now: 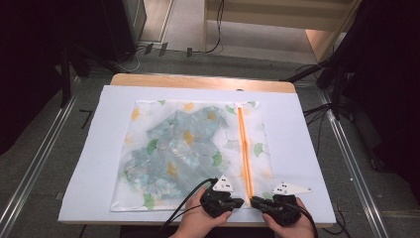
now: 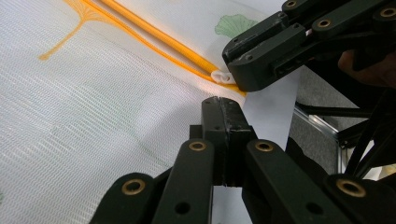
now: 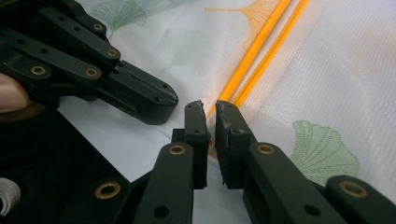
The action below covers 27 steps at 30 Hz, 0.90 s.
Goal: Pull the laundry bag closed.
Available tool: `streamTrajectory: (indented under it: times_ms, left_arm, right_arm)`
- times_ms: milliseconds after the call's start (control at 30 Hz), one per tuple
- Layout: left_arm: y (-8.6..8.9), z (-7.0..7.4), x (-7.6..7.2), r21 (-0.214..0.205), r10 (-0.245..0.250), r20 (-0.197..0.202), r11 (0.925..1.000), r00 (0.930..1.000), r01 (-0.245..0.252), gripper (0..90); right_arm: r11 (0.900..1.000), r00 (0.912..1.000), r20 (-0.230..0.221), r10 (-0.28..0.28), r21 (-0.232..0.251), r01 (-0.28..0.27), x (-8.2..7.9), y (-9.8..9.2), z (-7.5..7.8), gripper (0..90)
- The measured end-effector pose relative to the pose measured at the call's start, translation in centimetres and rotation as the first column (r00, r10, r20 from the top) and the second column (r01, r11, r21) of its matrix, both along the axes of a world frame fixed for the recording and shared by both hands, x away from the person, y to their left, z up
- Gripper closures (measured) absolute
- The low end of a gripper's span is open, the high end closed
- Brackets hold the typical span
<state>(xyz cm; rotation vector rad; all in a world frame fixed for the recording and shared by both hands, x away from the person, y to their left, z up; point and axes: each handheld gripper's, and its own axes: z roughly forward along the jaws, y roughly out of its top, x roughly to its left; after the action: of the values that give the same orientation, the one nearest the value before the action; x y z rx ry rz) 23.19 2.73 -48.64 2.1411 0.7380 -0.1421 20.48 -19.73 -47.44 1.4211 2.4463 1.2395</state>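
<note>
Mesh bag (image 1: 188,153) lay ahead of both tongs; left tongs (image 2: 223,109) pinched its edge, right tongs (image 3: 211,114) stood slightly parted around its orange zipper (image 3: 254,51)

A table (image 1: 198,81) carries a paper sheet (image 1: 99,148) that covers most of its top; a strip of table shows along the far edge. A mesh bag (image 1: 148,148) lies flat on the sheet, centred. A folded garment (image 1: 178,148) lies inside the bag, in its left and middle part. A zipper (image 1: 245,148) runs near to far along the bag's right part. The left gripper (image 1: 237,202) and right gripper (image 1: 255,201) sit at the bag's near edge, left and right of the zipper's near end, tips close together. The zipper pull (image 2: 222,77) lies at that near end, between them.
</note>
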Motion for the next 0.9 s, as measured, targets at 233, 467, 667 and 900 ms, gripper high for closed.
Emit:
streamTrajectory:
  times_ms: [233, 467, 667, 900]
  left_arm:
    - [-0.01, -0.01, 0.02, -0.001, 0.001, -0.002, 1.0, 1.0, -0.001, 90.0]
    - [-0.01, 0.0, -0.01, 0.002, 0.0, 0.003, 1.0, 1.0, 0.0, 90.0]
    - [0.0, -0.02, 0.01, 0.0, 0.0, -0.001, 1.0, 1.0, 0.0, 90.0]
    - [-0.01, -0.02, 0.01, -0.002, 0.002, -0.003, 1.0, 1.0, -0.002, 90.0]
  right_arm:
    - [1.0, 0.9996, 0.028, -0.004, -0.007, 0.004, -0.03, -0.16, 0.2, 87.7]
    - [0.9992, 0.9995, 0.03, -0.005, -0.039, 0.006, 0.0, -0.04, 0.02, 85.0]
    - [0.9981, 0.9995, 0.03, -0.007, -0.06, 0.008, -0.05, 0.18, -0.17, 80.8]
    - [0.9985, 0.9994, 0.034, 0.005, -0.054, -0.003, -0.22, 0.01, -0.04, 77.2]
